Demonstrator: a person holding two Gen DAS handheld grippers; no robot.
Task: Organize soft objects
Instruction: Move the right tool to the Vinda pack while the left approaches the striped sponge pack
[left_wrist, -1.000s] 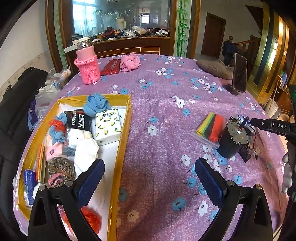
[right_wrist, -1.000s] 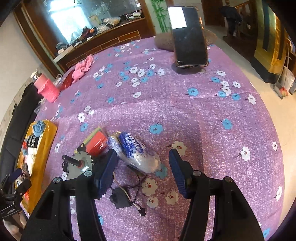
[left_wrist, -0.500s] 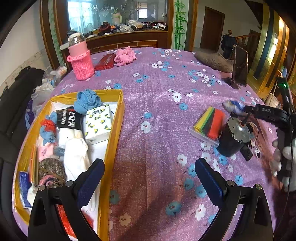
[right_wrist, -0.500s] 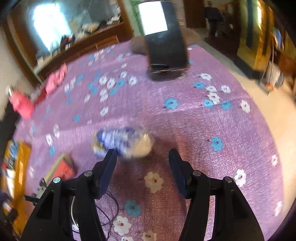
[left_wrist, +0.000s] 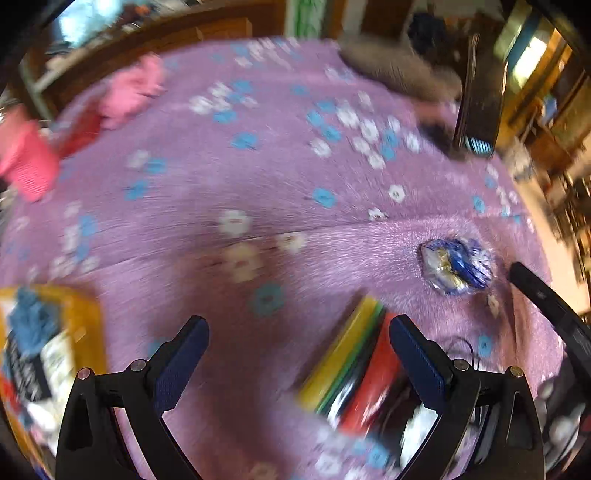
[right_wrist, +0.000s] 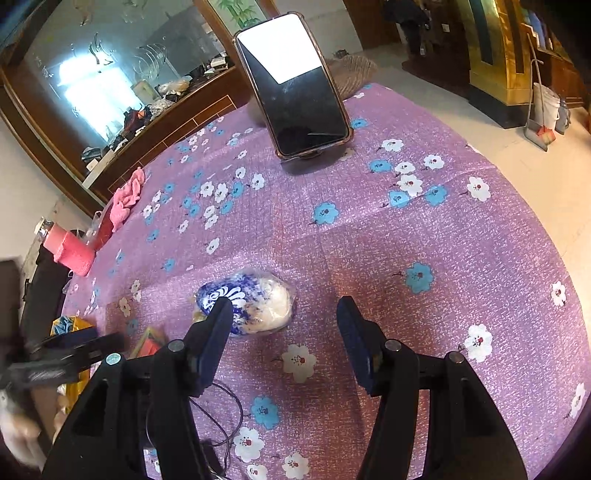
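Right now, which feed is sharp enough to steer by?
Left wrist: motion-blurred throughout; only the left gripper and blue-white bag read clearly. Right wrist: sharp, though glare whitens the phone top; the right gripper is crisp.

The left tool (left_wrist: 298, 341), seen from its own wrist camera, has two matte black plastic arms with triangular cut-outs, each tipped with a dark navy, finely textured rectangular pad (left_wrist: 181, 363). Round silver screw heads sit at the arm joints. The right tool (right_wrist: 284, 338) is built alike: black angular arms, navy pads (right_wrist: 215, 345) and silver screws at the pivots. In the right wrist view, the left tool's black body at the left edge carries a small round teal sticker, with pale blurred skin of a hand (right_wrist: 16, 430) below it.
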